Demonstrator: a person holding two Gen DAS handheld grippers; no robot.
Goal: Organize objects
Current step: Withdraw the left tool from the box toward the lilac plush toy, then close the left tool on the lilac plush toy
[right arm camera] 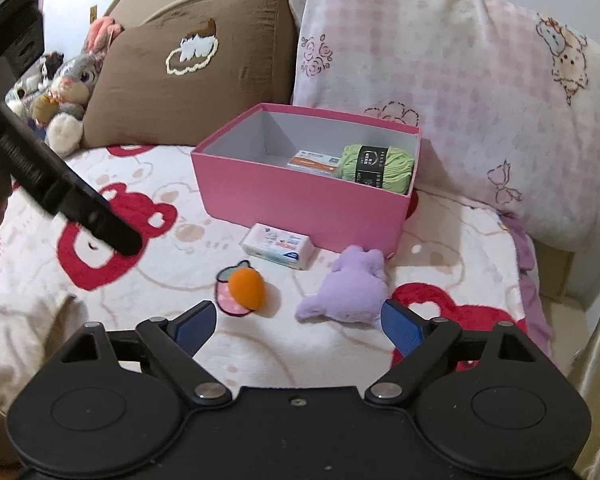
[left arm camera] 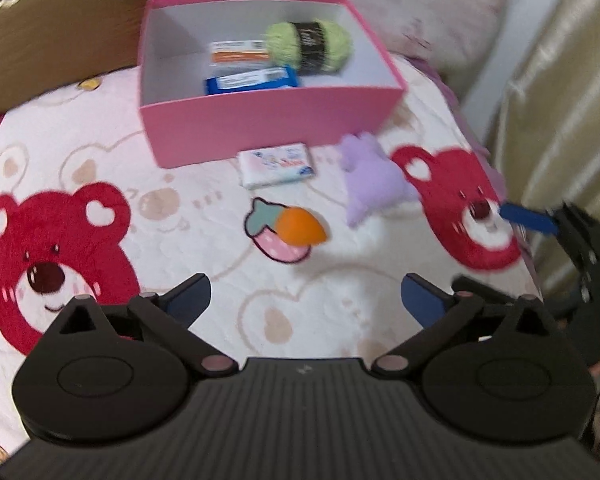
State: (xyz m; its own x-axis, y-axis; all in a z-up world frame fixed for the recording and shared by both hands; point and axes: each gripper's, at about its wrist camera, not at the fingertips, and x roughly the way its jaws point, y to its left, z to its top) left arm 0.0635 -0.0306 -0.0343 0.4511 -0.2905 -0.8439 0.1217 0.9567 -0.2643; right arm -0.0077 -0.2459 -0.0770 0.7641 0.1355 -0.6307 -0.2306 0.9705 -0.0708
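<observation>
Soft, even indoor light, with only faint shadows under the orange toy [right arm camera: 247,289]. The left wrist view is motion-blurred, so print on the packets in the pink box [left arm camera: 260,128] is perhaps unreadable. Fisheye bending curves both pictures' edges.

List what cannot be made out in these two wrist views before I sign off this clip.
- Blue packet in the pink cardboard box: label blurred in the left view; hidden by the box's front wall in the right view.
- Black band on the green yarn ball: print too small.
- White tissue pack: printing unreadable.
- Grey plush rabbit: partly hidden by the left gripper's body.
</observation>
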